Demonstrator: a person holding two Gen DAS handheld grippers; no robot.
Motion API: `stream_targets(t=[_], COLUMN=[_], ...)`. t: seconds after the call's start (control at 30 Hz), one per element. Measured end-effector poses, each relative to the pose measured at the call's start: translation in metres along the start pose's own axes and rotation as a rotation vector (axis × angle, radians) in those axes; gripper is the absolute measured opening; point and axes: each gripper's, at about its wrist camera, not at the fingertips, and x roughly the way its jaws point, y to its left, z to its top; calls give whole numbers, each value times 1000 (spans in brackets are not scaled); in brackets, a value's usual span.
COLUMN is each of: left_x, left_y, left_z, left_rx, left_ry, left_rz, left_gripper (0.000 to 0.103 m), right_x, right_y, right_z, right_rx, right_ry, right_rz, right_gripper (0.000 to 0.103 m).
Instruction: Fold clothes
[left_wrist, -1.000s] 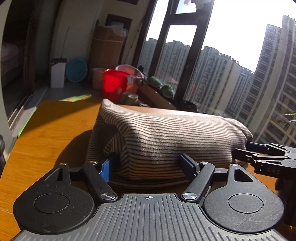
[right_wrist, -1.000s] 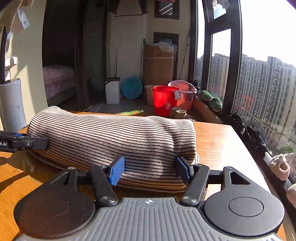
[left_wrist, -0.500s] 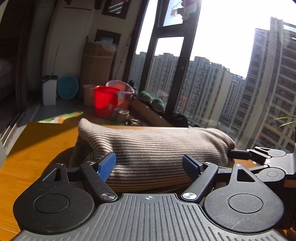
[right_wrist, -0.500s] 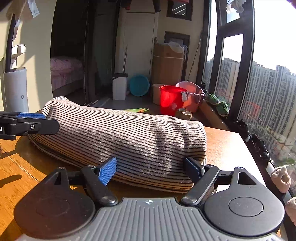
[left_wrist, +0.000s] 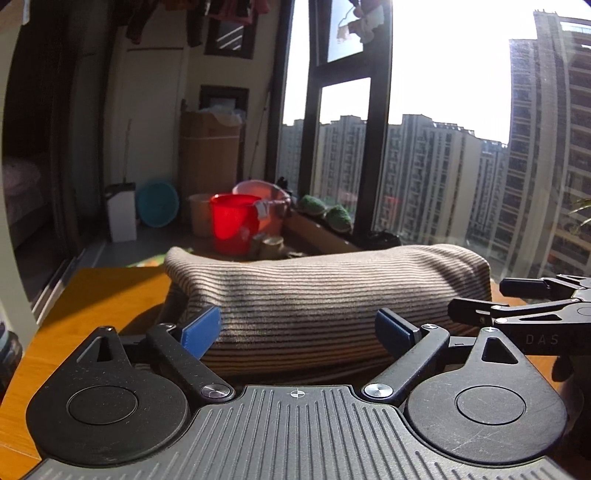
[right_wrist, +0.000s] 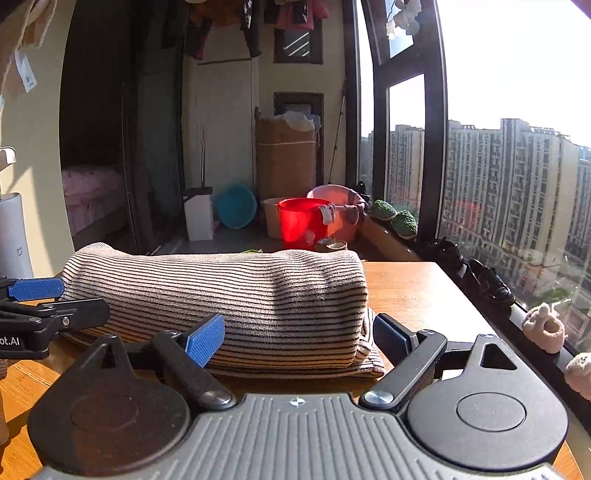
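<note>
- Garment (left_wrist: 325, 295): striped knit, grey-beige with dark lines, folded into a thick bundle; lies on the worktop (left_wrist: 92, 295), long side across both views, with the right end short of the window-side edge.
- Left tool (left_wrist: 297, 328): released, blue pads spread wide, nothing between them; sits low at the near side of the bundle, toward its left half. Whether the pads touch the cloth cannot be told.
- Right tool (right_wrist: 297, 336): released likewise, pads wide apart and empty; placed at the bundle's right end, where the bottom layer's edge (right_wrist: 369, 363) sticks out past the fold.
- Step in hand, as judged: fold looks complete; tools are either leaving it or about to tidy it.
- Doing it well: keep both tools level and draw clear without snagging the knit; a pad catching a rib would drag the top layer open.
- If tidying: tuck the protruding bottom edge under, pressing lightly from both ends together so the bundle stays square.
- Risk: soft, springy cloth; the rounded top may slump if nudged from one side only.
- Background: bucket (right_wrist: 301, 227), red, on the floor beyond the worktop.
</note>
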Motion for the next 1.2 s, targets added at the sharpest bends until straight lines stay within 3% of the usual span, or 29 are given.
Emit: stream_targets(t=[0.17,0.3,0.47,0.63,0.8,0.97,1.2], left_x=[2,9,13,-2,-38,-79,-113], left_y=[3,3,6,11,14,-5,-30], left_z=[1,3,5,-2,-15,-28,-36], left_rx=[-11,7,-7,-85,-163,-125,-33], left_ry=[13,21,28,52,22,0,-35], left_rz=[-1,30,62,122,190,196,207], left_gripper=[95,96,96,98,98,100,103], right_x=[16,33,42,7,-38,-78,-96], right_y=[-19,-12,-7,3,10,18,25], right_z=[3,6,8,-4,-20,-35,-42], right_rx=[103,85,75,37,57,26,-5], right_ry=[73,107,105,8,-73,-148,-135], right_rz=[44,73,52,12,2,-12,-8], right_gripper=[89,89,89,96,103,103,103])
